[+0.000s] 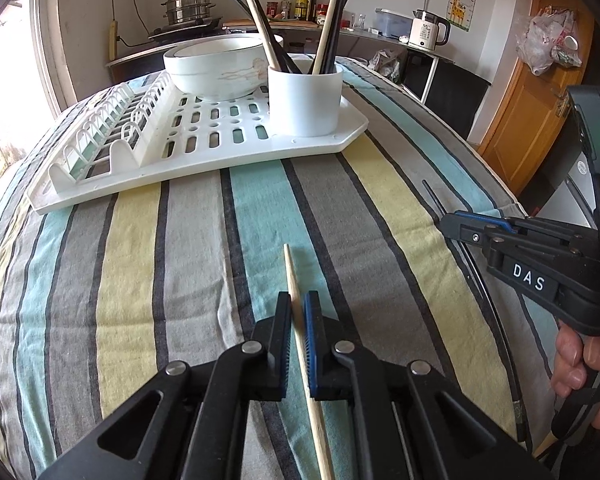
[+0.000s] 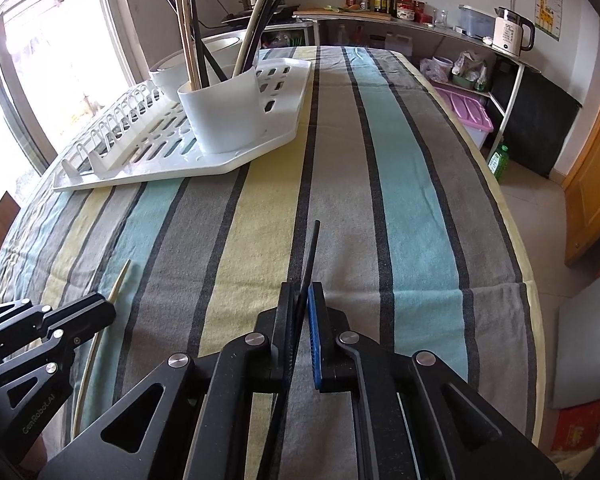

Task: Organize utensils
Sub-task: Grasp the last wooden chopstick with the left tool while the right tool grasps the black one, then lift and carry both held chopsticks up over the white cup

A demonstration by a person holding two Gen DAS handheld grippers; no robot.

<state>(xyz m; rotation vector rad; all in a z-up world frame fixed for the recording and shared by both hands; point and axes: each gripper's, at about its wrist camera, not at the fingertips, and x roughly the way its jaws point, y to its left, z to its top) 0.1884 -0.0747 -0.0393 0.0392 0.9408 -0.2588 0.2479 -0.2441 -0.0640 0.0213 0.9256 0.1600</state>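
Your left gripper (image 1: 299,300): jaws clamped on a pale wooden chopstick (image 1: 291,276), tip lying on the striped tablecloth (image 1: 180,240). Your right gripper (image 2: 302,292): jaws closed on a slim black chopstick (image 2: 313,248). Ahead, unobstructed cloth up to the white perforated drying rack (image 1: 220,148), bearing a smooth white cylindrical holder (image 1: 305,100) bristling with chopsticks and a ceramic bowl (image 1: 216,68). Table edge falls away to your right.

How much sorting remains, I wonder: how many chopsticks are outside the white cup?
2. One wooden chopstick is gripped in the left tongs; one black chopstick is gripped in the right tongs. More may be hidden out of view.
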